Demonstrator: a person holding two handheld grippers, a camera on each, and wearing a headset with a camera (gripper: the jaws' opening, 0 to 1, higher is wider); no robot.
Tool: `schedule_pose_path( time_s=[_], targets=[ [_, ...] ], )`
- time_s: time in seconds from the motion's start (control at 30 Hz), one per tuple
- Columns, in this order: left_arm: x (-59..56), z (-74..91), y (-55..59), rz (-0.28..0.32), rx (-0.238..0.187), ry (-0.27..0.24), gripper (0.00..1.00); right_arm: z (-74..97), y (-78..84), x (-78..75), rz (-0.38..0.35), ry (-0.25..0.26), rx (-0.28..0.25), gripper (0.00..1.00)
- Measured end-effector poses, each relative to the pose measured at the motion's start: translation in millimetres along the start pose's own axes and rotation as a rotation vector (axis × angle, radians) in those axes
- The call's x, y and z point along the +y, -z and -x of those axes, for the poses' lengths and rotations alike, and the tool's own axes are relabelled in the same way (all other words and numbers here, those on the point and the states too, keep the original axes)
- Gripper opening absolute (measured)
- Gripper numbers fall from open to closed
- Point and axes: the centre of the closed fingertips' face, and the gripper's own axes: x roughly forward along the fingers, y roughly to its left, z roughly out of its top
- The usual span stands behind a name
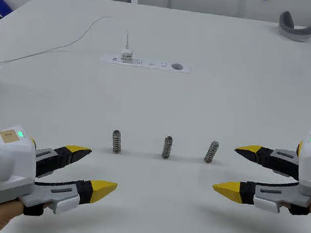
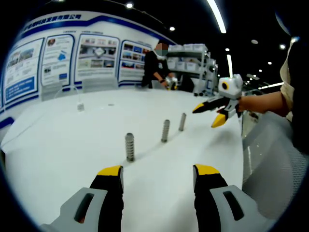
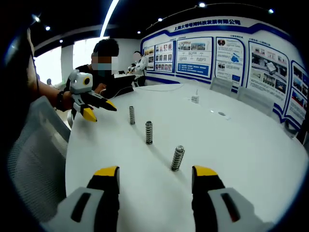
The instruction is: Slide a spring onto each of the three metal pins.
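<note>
Springs (image 1: 167,147), three of them, are standing in a row on the big white table (image 1: 206,39), pretty much between the two grippers. The left hand-held gripper (image 1: 102,169) hovers low on the left side, yellow-tipped jaws spread wide with nothing in them, pointing in toward the row. The right hand-held gripper (image 1: 225,167) mirrors it on the other side, jaws just as wide apart and empty too. Neither one touches a spring. Further back on the table lies a flat white power strip (image 1: 146,63) with a small white charger (image 1: 126,54) plugged into it and a thin cable (image 1: 69,44) trailing off to the left. A grey curved thing (image 1: 296,28) sits way over at the far right. Down to the small stuff: the left spring (image 1: 117,141) and the middle one stand straight up, while the right spring (image 1: 211,152) leans a little and is the one nearest the right hand-held gripper's tips.
</note>
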Motion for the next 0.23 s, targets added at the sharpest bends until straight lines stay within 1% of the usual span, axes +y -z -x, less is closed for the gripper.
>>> schedule_pose_path(
  time_s=[0.13,0.23],
  targets=[
    [-0.2,0.0,1.2,0.001,0.003,0.000,0.59,-0.1,0.1,0.0,-0.007,0.002,-0.007,0.63],
    [-0.2,-0.1,2.0,0.004,0.003,-0.001,0.59,-2.0,3.4,2.0,-0.006,-0.004,0.001,0.63]
  ],
)
